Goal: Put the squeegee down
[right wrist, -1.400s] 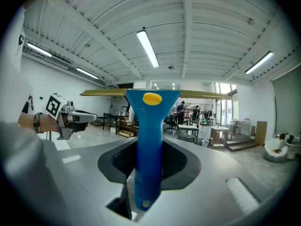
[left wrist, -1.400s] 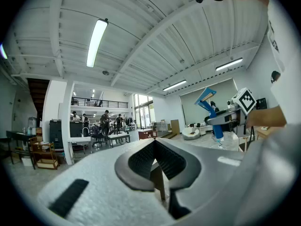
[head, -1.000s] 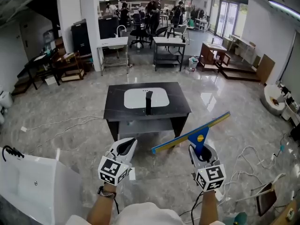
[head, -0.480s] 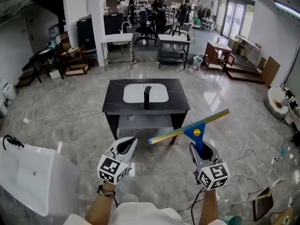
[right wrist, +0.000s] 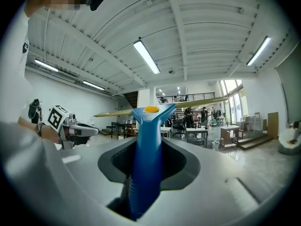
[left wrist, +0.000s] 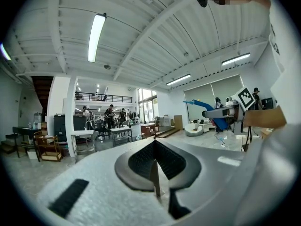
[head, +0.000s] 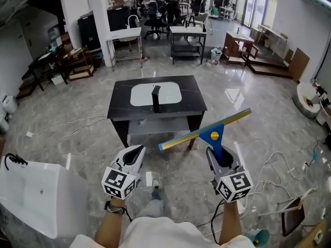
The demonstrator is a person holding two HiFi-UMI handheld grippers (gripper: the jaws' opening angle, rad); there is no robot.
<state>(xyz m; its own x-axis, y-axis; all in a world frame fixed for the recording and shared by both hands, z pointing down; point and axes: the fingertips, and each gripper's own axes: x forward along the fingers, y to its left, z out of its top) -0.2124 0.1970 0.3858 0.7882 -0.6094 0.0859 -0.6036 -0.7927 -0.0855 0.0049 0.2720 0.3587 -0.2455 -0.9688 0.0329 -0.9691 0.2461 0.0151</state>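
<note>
Ahead, mid-room: black table (head: 116,107) on glossy grey floor (head: 248,138)
Squeegee (head: 207,129): aloft, handle clamped in right gripper (head: 221,158)
Left gripper (head: 135,151): jaws together, empty
Changed: shoe (head: 156,192) now visible between grippers

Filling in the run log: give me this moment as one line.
task: put squeegee down, not yet done | right gripper: shut on squeegee handle, blade in air | left gripper: shut, empty | black table: ahead

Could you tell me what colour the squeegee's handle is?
The handle is blue with a yellow spot at its top, best seen in the right gripper view.
</note>
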